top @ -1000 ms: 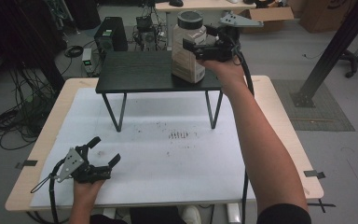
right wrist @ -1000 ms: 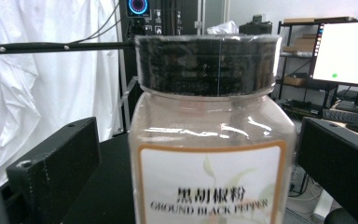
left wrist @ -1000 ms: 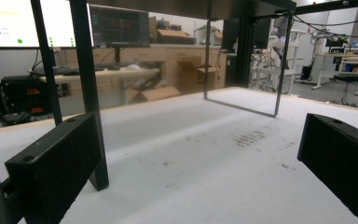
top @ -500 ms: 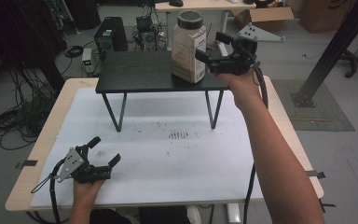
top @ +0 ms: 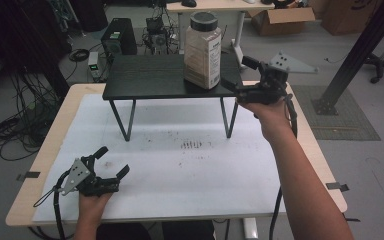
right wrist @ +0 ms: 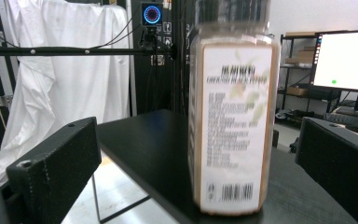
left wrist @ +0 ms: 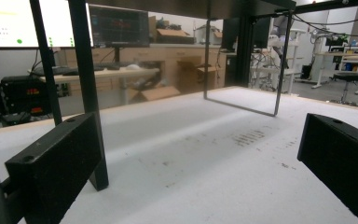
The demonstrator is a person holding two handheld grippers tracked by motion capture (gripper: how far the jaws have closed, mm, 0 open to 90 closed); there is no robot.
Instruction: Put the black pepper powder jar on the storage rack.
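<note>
A tall clear jar [top: 202, 50] with a black lid and a white label stands upright on the right end of a low black stand [top: 150, 77]. My right gripper [top: 237, 75] is just right of the jar, open and apart from it. In the right gripper view the jar [right wrist: 233, 116] stands on the black top a little beyond the two spread fingers [right wrist: 56, 172]. My left gripper [top: 111, 162] rests open near the front left of the white tabletop [top: 195, 175], nothing between its fingers [left wrist: 56, 163].
The stand's thin black legs [top: 120, 120] come down on the tabletop, with open room beneath. A patch of dark marks [top: 192, 145] sits mid-table. A stand leg [left wrist: 86, 88] rises close ahead of the left gripper. Cables, boxes and desks lie on the floor beyond.
My right gripper, which was around the jar a second ago, has opened off it and drawn back to the right and toward me. The jar stays on the stand. The left gripper is still.
</note>
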